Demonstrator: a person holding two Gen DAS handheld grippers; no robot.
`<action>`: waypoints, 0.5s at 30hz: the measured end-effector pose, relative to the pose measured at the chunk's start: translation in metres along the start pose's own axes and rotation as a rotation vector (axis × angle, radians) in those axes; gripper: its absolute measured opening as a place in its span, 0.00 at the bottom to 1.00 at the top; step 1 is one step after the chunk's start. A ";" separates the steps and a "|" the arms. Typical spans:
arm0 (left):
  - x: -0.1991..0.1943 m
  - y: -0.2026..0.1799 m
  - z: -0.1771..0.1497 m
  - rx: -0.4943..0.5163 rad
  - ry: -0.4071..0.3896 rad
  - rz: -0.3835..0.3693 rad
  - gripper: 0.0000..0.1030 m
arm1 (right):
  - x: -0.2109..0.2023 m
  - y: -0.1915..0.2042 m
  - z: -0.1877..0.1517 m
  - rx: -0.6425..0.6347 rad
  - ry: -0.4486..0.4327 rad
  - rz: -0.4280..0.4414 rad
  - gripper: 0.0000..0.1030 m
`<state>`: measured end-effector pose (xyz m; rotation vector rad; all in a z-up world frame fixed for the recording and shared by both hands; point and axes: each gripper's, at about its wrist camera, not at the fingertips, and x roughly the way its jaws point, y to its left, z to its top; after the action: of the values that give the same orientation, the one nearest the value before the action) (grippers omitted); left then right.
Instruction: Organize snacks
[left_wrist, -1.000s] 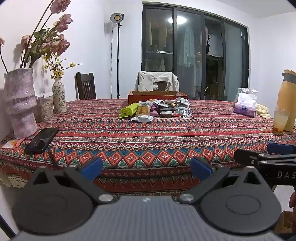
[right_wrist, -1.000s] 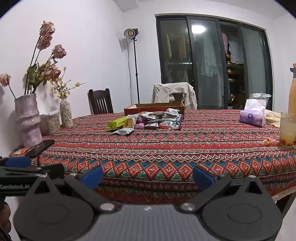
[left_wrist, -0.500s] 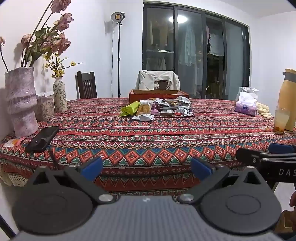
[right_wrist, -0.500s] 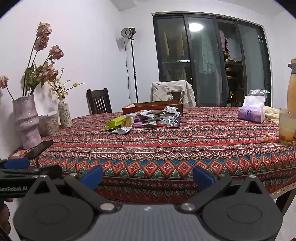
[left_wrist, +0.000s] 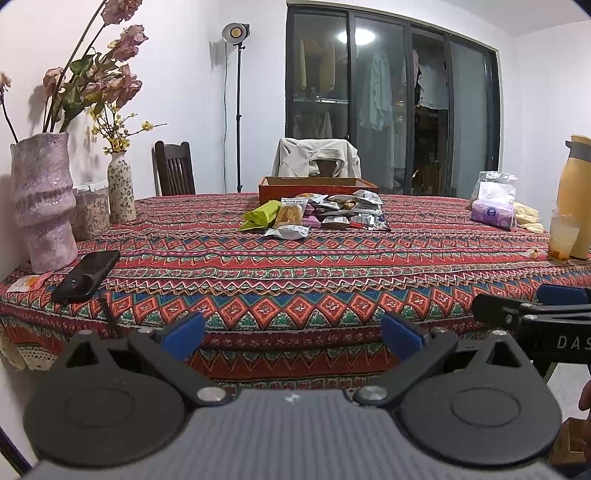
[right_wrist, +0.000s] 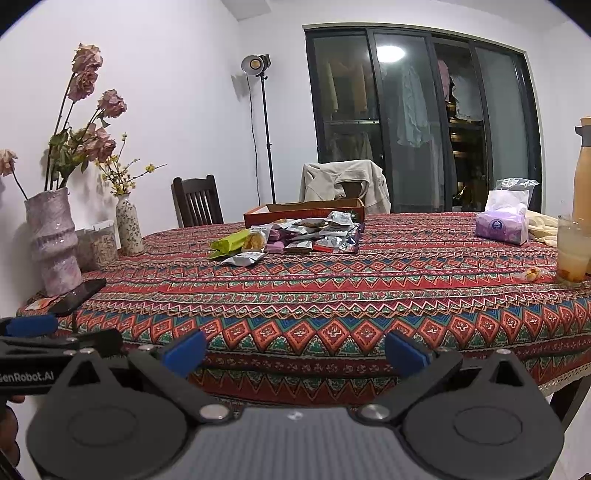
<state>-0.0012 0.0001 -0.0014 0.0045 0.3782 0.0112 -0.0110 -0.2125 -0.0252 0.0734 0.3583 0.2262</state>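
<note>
Left gripper (left_wrist: 291, 330) & right gripper (right_wrist: 295, 349): jaws held wide apart, nothing gripped, both before near table edge. Snack packets (left_wrist: 317, 216) piled mid-table on patterned tablecloth (left_wrist: 295, 273), just in front of orange cardboard box (left_wrist: 317, 184). Green packet (right_wrist: 231, 242) at pile's left.

- A table (left_wrist: 295, 280) under a red patterned cloth.
- Snack packets (left_wrist: 317, 216) heaped mid-table before a brown box (left_wrist: 317, 184).
- Two vases (left_wrist: 42, 199), a jar (left_wrist: 90, 214), a phone (left_wrist: 86, 275) at left.
- Tissue pack (left_wrist: 493, 214), glass (left_wrist: 563, 236), bottle (left_wrist: 576, 195) at right.
</note>
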 end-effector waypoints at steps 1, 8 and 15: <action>0.000 0.000 0.000 -0.001 0.000 0.001 1.00 | 0.000 0.000 0.000 0.000 0.001 0.000 1.00; 0.000 0.001 0.000 0.000 0.000 0.001 1.00 | 0.001 0.000 -0.001 -0.005 0.003 -0.002 1.00; 0.000 0.001 0.000 -0.002 0.001 0.001 1.00 | 0.002 0.000 -0.001 -0.006 0.001 -0.004 1.00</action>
<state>-0.0009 0.0006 -0.0015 0.0032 0.3790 0.0126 -0.0100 -0.2121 -0.0269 0.0669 0.3587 0.2237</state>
